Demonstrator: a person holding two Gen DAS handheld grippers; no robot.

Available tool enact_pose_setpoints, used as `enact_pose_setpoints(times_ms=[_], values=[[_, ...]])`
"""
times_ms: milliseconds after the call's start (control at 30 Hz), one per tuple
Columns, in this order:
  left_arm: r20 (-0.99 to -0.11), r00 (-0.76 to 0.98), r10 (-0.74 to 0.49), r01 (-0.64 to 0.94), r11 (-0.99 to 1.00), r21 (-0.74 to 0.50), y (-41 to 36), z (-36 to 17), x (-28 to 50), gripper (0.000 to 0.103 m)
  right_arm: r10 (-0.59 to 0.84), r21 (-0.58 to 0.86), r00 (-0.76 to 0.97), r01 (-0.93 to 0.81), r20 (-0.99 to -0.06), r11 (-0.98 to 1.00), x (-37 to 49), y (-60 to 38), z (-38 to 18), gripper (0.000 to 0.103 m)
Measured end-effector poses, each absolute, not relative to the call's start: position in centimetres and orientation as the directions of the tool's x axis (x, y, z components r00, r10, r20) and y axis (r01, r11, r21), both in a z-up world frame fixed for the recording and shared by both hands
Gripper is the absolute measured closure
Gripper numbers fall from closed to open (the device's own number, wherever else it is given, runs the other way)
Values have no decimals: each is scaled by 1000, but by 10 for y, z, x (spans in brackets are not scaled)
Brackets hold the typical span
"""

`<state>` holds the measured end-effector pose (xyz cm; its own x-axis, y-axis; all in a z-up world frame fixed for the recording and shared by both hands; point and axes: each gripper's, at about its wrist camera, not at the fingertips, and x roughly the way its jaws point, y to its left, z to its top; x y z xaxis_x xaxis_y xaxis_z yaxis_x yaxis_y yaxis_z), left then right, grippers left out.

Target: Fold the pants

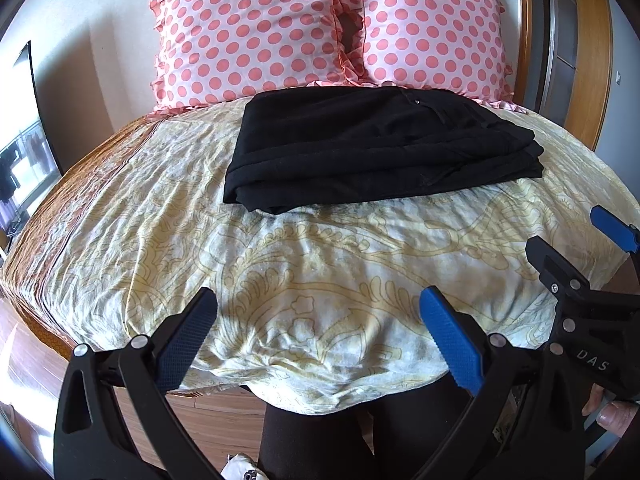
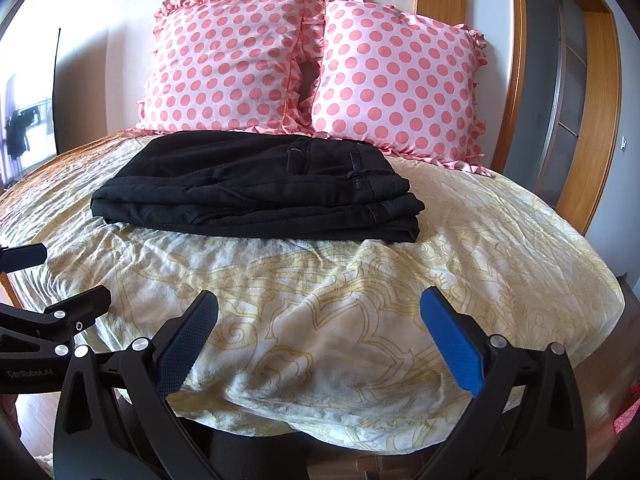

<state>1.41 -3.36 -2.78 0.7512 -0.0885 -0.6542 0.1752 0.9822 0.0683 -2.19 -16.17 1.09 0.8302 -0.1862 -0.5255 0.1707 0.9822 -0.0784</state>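
Folded black pants (image 1: 376, 148) on the bed, both grippers held apart and empty
The pants lie as a flat, layered rectangle of matte woven cloth, waistband and belt loops on top, resting on a creased cream bedspread (image 1: 320, 272) with a yellow scroll print, just before two glossy pink pillows (image 2: 312, 68) with coral dots and ruffled edges. Left gripper (image 1: 320, 344) and right gripper (image 2: 320, 344) hang over the near edge, black arms spread, blue ribbed pads well apart, well short of the pants
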Motion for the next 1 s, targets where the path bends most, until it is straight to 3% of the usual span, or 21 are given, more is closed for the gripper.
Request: enact_pose_setpoints(times_ms=[1000], values=[[-643, 760, -92, 172, 983, 62, -32, -25, 13, 2, -185, -82, 827, 167, -531, 983, -23, -165, 8, 1]])
